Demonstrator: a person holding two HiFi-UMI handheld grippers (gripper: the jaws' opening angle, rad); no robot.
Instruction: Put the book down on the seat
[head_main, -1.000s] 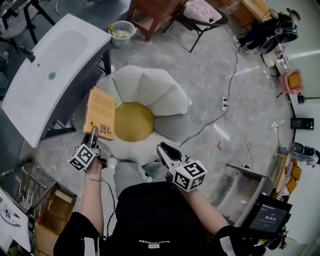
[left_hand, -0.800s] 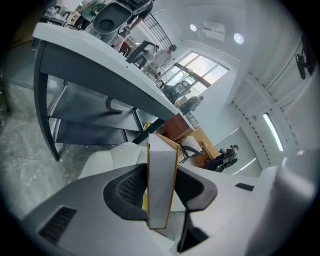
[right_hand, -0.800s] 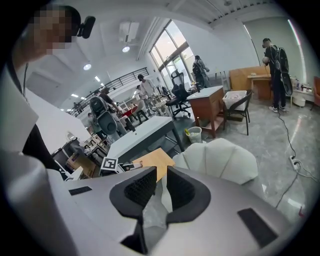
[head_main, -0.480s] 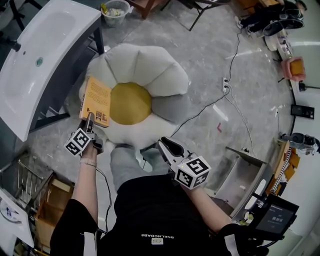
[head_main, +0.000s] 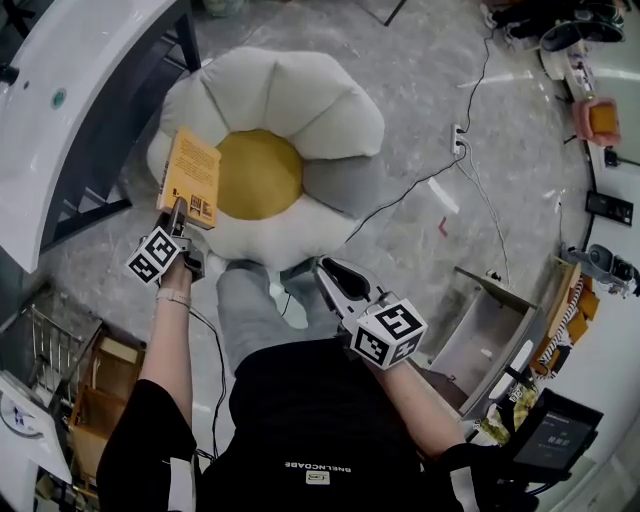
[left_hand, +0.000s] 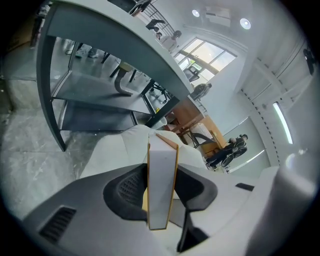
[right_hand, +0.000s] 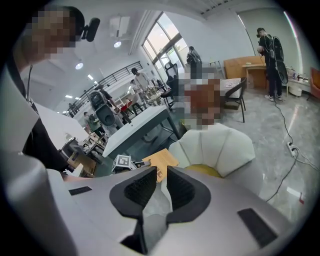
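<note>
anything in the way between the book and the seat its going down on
Nothing visible does. The book, clamped in the left gripper, is held over the left petals of the flower-shaped seat, whose top is bare. The right gripper sits off by the seat's near edge, out of the book's way.

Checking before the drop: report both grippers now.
Left gripper: closed on the book.
Right gripper: open only a slit, empty.
</note>
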